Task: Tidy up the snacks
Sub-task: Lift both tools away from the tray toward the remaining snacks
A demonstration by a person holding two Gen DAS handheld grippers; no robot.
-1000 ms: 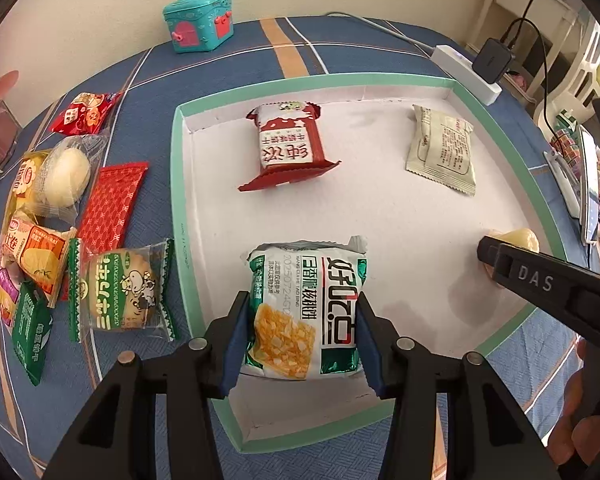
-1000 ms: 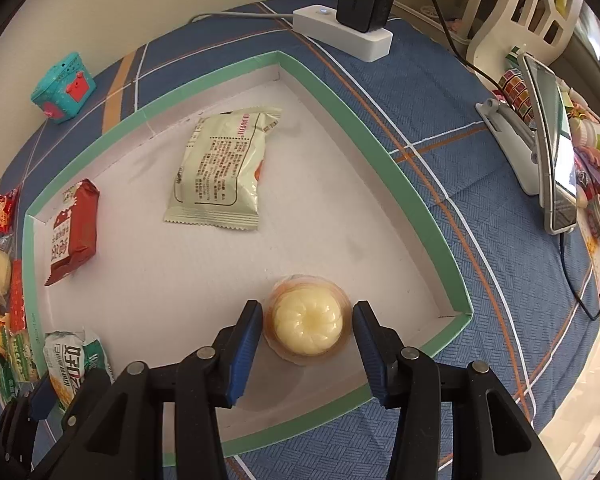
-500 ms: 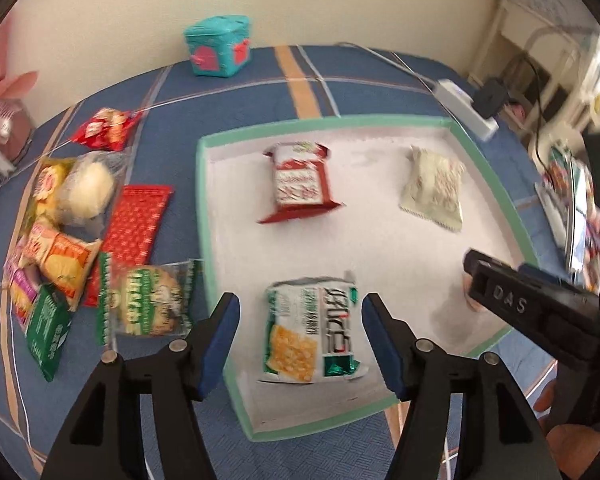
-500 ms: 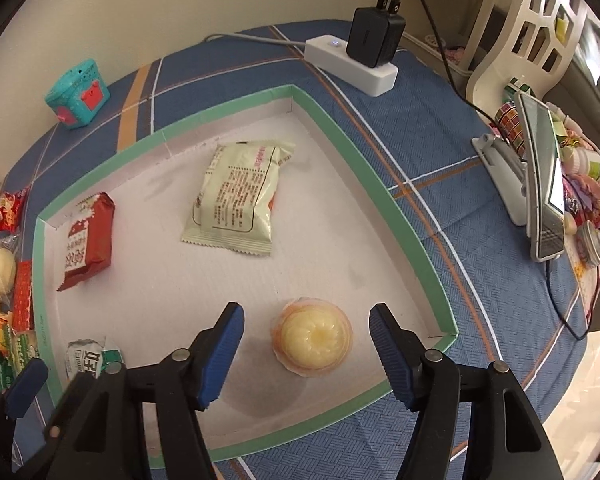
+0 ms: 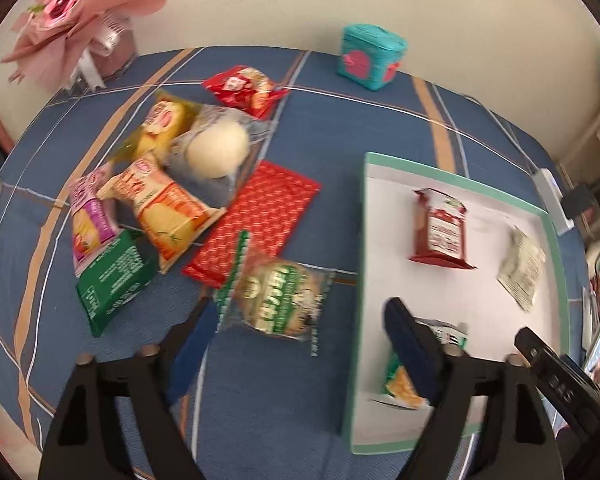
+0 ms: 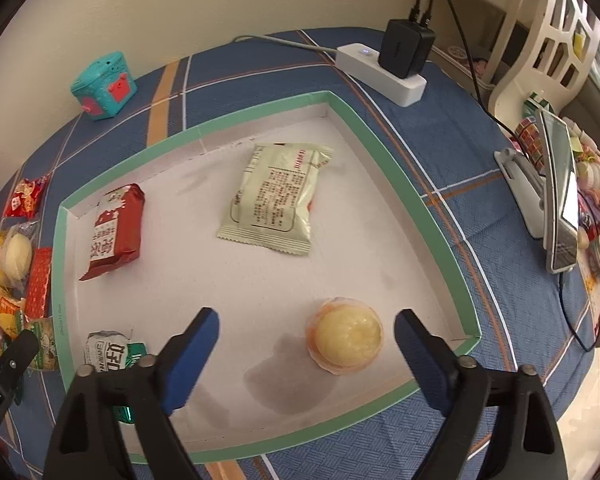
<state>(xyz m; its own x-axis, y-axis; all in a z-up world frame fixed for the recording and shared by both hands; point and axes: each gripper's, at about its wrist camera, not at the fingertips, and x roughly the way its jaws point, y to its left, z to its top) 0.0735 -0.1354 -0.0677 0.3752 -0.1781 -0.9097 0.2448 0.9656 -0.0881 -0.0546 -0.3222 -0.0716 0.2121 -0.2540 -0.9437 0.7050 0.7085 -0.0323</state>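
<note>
A white tray with a green rim (image 6: 428,204) (image 5: 358,240) holds a red packet (image 6: 116,230), a pale green packet (image 6: 276,200), a yellow jelly cup (image 6: 346,334) and a green-white corn snack (image 6: 108,350) (image 5: 404,380). My right gripper (image 6: 306,346) is open and empty above the tray, the jelly cup just inside its right finger. My left gripper (image 5: 296,340) is open and empty over the cloth left of the tray, with a green bun packet (image 5: 278,292) between its fingertips. Several loose snacks (image 5: 168,208) lie further left.
A teal toy box (image 5: 372,58) and a pink paper bouquet (image 5: 72,12) stand at the back of the blue plaid cloth. A white power strip with a black charger (image 6: 396,68) and a phone on a stand (image 6: 556,196) sit right of the tray.
Both grippers opened and pulled back, leaving the corn snack and the jelly cup in the tray. The left gripper swung left to the loose snacks outside the tray.
</note>
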